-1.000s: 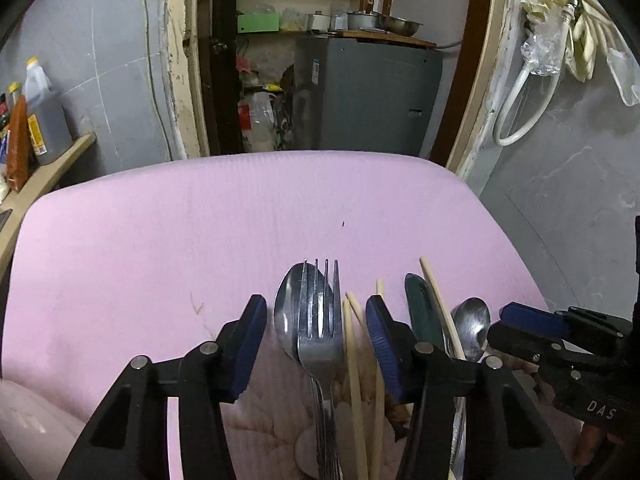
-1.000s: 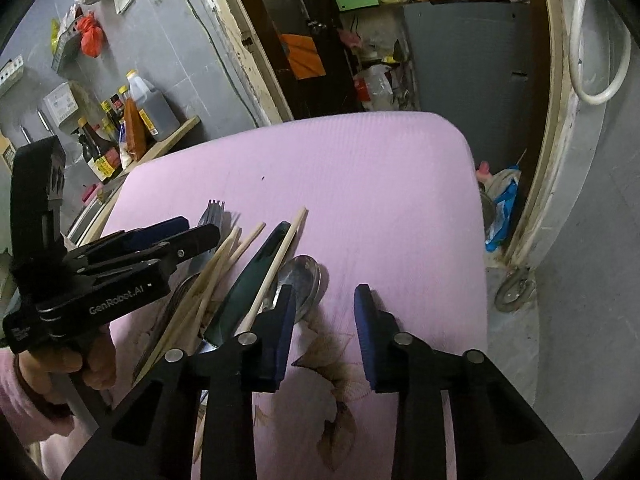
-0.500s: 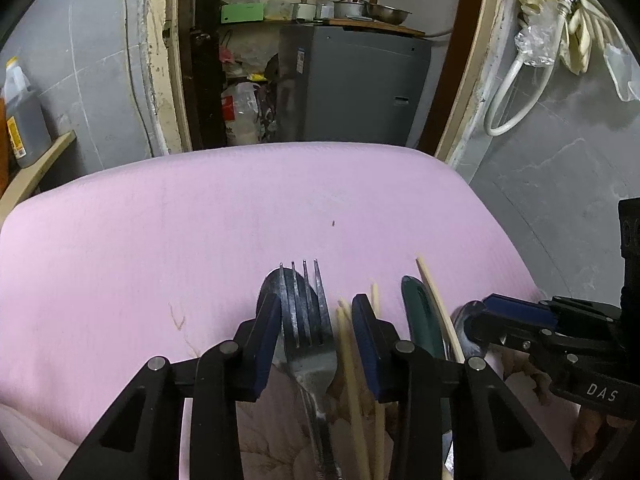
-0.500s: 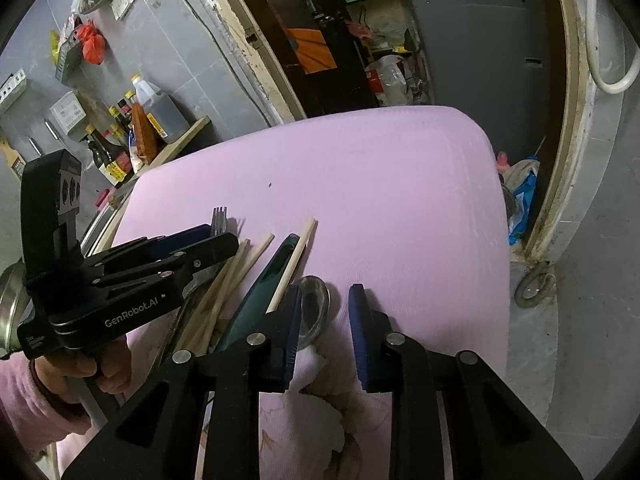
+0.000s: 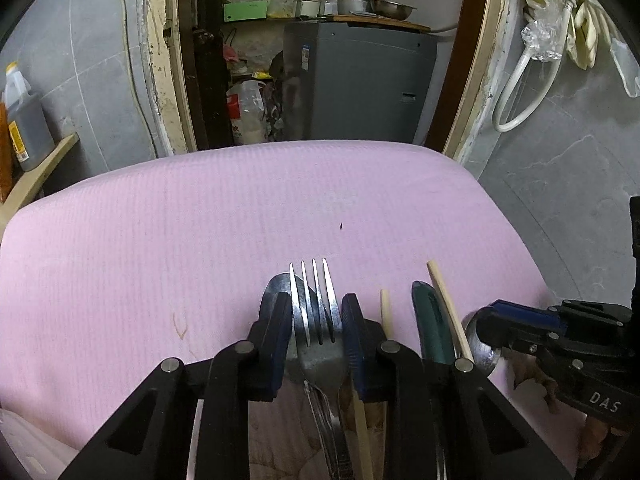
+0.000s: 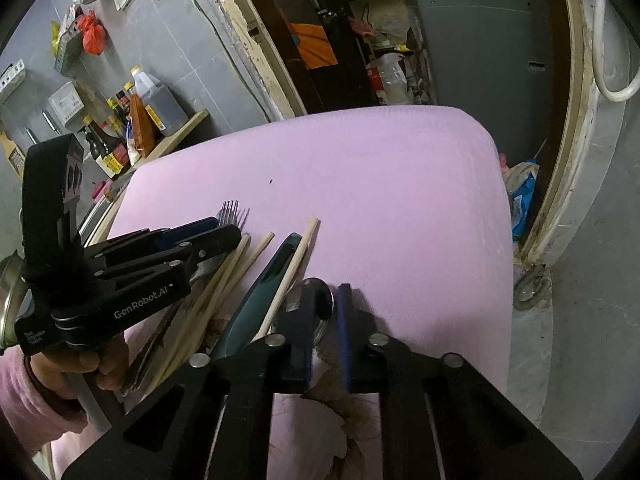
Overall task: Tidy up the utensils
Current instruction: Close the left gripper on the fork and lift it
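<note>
Utensils lie side by side on a pink cushioned surface (image 5: 200,220). My left gripper (image 5: 316,336) is shut on a steel fork (image 5: 314,304) that lies over a spoon (image 5: 274,292); it also shows in the right wrist view (image 6: 224,236). Wooden chopsticks (image 5: 444,304) and a dark green-handled utensil (image 5: 430,328) lie to the right. My right gripper (image 6: 324,312) is closed around the bowl of a small steel spoon (image 6: 322,304), seen in the left wrist view (image 5: 486,354).
The cushion's right edge (image 6: 502,220) drops to a tiled floor. Sauce bottles (image 6: 140,120) stand on a wooden shelf at the left. A grey appliance (image 5: 356,84) stands behind in a doorway. A hose (image 5: 520,92) hangs on the right wall.
Both grippers have closed: the left from wide open onto the fork, the right from open onto the small spoon's bowl. Both moved slightly forward.
</note>
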A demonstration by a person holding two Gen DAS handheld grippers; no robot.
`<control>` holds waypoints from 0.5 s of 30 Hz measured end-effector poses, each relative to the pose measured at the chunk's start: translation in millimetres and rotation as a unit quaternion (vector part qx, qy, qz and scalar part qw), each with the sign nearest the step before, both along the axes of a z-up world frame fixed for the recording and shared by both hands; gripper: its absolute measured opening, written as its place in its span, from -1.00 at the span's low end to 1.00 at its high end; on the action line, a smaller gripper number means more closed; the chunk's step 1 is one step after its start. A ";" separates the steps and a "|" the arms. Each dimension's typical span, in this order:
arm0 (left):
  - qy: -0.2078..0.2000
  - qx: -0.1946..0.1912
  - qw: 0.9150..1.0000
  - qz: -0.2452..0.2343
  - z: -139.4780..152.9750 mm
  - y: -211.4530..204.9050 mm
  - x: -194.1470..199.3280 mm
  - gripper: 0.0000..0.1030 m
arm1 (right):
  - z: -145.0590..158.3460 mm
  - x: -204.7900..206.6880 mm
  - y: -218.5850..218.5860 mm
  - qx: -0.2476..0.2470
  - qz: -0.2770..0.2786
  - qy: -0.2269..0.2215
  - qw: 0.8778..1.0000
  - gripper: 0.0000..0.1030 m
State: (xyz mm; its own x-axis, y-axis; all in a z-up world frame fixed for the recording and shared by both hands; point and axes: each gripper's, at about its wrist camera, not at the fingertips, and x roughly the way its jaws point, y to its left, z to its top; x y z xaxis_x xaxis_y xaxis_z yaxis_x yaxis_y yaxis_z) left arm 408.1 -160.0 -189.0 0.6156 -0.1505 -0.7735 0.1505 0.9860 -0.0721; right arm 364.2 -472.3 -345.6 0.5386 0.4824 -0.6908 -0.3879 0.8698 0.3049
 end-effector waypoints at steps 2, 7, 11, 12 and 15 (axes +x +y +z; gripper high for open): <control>-0.001 -0.002 1.000 0.000 0.8 0.8 -0.7 -0.54 | 1.1 -0.8 0.3 -0.001 0.001 -0.002 1.000 -0.89; -0.006 -0.014 1.000 0.003 2.6 2.6 -5.6 -0.56 | 9.3 -8.5 -2.1 0.007 -0.003 -0.022 1.000 -0.94; -0.014 -0.022 1.000 0.001 9.3 4.1 -17.8 -0.56 | 23.2 -20.1 -1.2 0.002 -0.009 -0.051 0.999 -0.95; -0.019 -0.024 1.000 -0.001 12.4 3.3 -21.8 -0.56 | 27.3 -23.5 -1.3 -0.001 -0.010 -0.059 0.998 -0.96; -0.033 -0.029 0.999 -0.007 22.9 2.1 -33.0 -0.56 | 39.8 -32.6 1.7 -0.013 -0.016 -0.082 0.996 -0.96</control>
State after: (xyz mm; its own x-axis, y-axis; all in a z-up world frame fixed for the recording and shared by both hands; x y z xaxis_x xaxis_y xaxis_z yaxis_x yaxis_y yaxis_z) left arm 375.1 -157.9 -166.1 0.6629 -0.2034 -0.7205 0.1704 0.9781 -0.1193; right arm 331.5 -470.6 -305.7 0.6600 0.4468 -0.6040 -0.4030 0.8890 0.2173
